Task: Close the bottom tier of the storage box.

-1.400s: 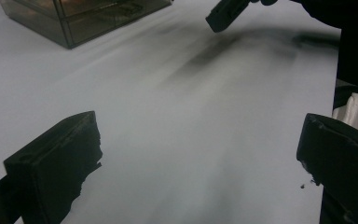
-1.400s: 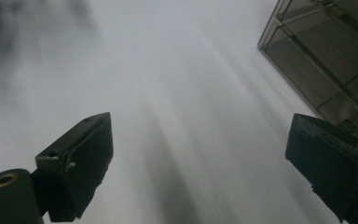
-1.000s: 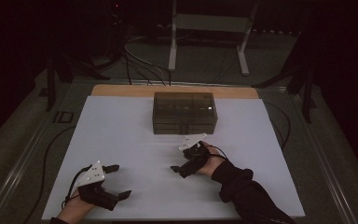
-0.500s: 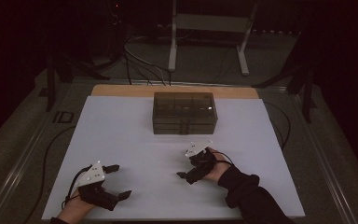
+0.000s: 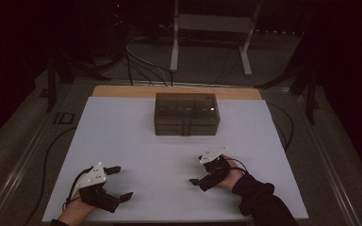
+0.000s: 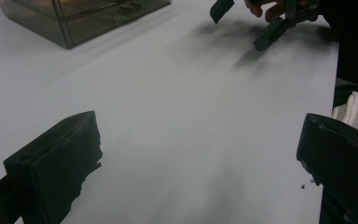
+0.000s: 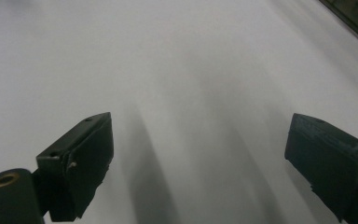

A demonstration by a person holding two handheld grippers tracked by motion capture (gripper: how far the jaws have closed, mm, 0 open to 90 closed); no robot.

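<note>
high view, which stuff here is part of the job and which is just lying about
Part of the job:
box
left hand-held gripper, open
right hand-held gripper, open

Lying about:
white sheet under everything
cables on the floor
metal stand behind the table

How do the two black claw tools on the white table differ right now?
The left gripper sits at the table's near left corner, farther from the smoky clear box; the right gripper lies nearer that box. The left gripper's jaws point right across the white table, while the right gripper's point left and toward the person. Both are open, hold nothing, and carry a grey plate.
</note>
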